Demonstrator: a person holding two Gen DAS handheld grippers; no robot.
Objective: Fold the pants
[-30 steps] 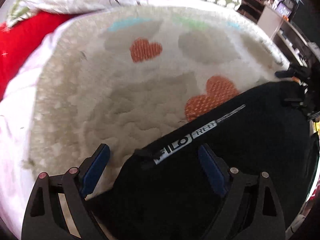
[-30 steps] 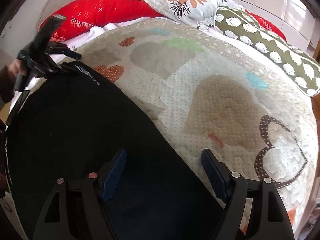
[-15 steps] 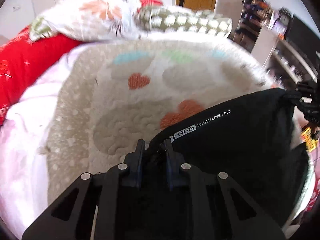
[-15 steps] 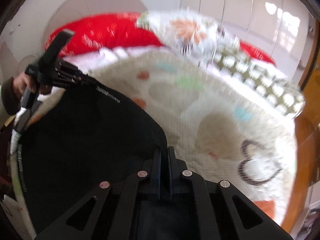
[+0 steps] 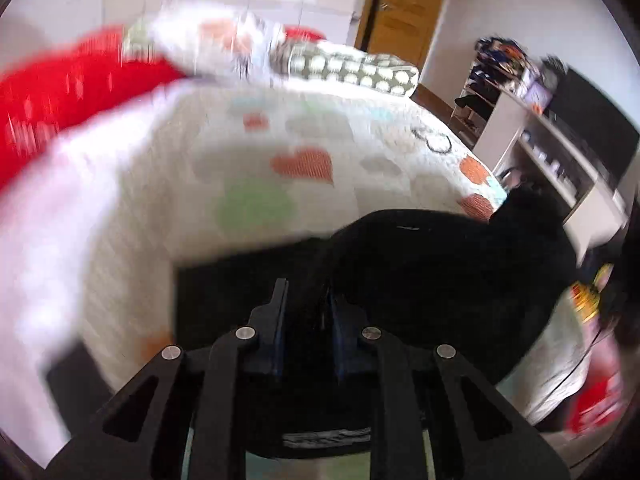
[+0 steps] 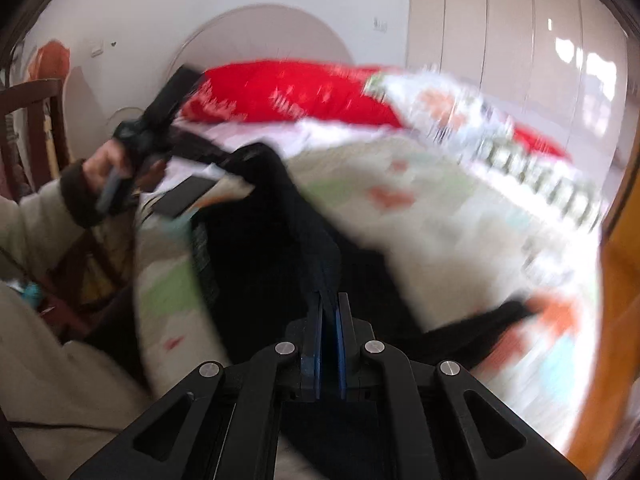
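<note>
The black pants (image 5: 432, 264) hang lifted above the heart-patterned quilt (image 5: 248, 168), stretched between both grippers. My left gripper (image 5: 306, 304) is shut on a thick bunch of the black fabric at one upper corner. In the right wrist view my right gripper (image 6: 330, 312) is shut on a thin edge of the pants (image 6: 256, 256), which run up and left to the left gripper (image 6: 236, 160), held by a person's hand (image 6: 106, 164). Both views are motion-blurred.
A red pillow (image 5: 68, 96), a floral pillow (image 5: 216, 48) and a green spotted pillow (image 5: 352, 70) lie at the head of the bed. Shelving and a desk (image 5: 552, 148) stand beyond the bed's right side. A wooden chair (image 6: 36, 128) stands at the left.
Both grippers went from open over the flat pants to shut on the fabric, then rose and drew back, lifting the pants off the quilt.
</note>
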